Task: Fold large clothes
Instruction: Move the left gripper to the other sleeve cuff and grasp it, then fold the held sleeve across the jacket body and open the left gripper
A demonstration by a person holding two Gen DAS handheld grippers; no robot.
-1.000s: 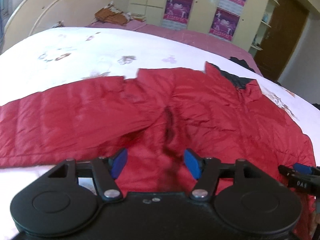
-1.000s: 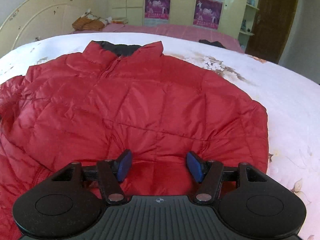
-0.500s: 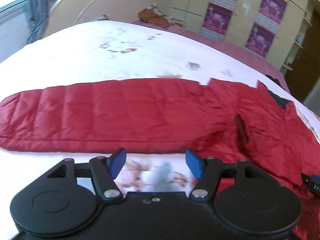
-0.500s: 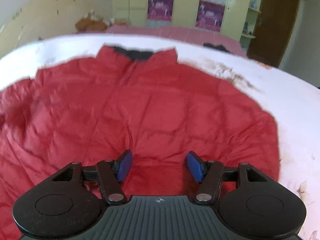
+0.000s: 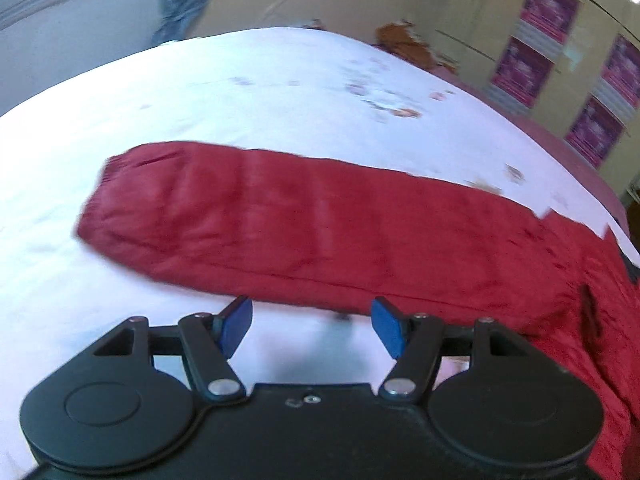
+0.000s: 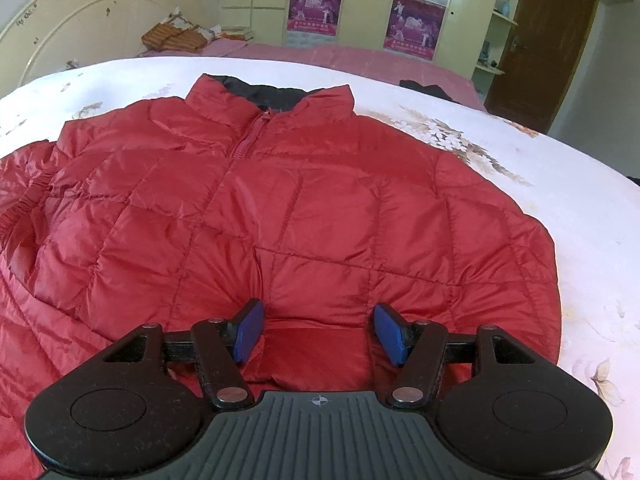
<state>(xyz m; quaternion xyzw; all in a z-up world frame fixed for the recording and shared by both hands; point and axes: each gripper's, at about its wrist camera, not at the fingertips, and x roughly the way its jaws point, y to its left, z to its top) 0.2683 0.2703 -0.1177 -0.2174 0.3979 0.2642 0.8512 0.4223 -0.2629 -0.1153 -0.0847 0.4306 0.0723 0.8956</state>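
Left tongs (image 5: pixel 311 330) and right tongs (image 6: pixel 316 332) are spread wide, empty, above the red puffer jacket (image 6: pixel 304 208); poster (image 6: pixel 317 7) lettering is unreadable.

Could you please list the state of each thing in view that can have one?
Left claw: open, holding nothing, over the bedsheet.
Right claw: open, holding nothing, over the jacket's hem.
Red jacket: spread flat, front up, unfolded, zipped.
Sleeve: stretched straight out on the bed.
Brown door: closed.
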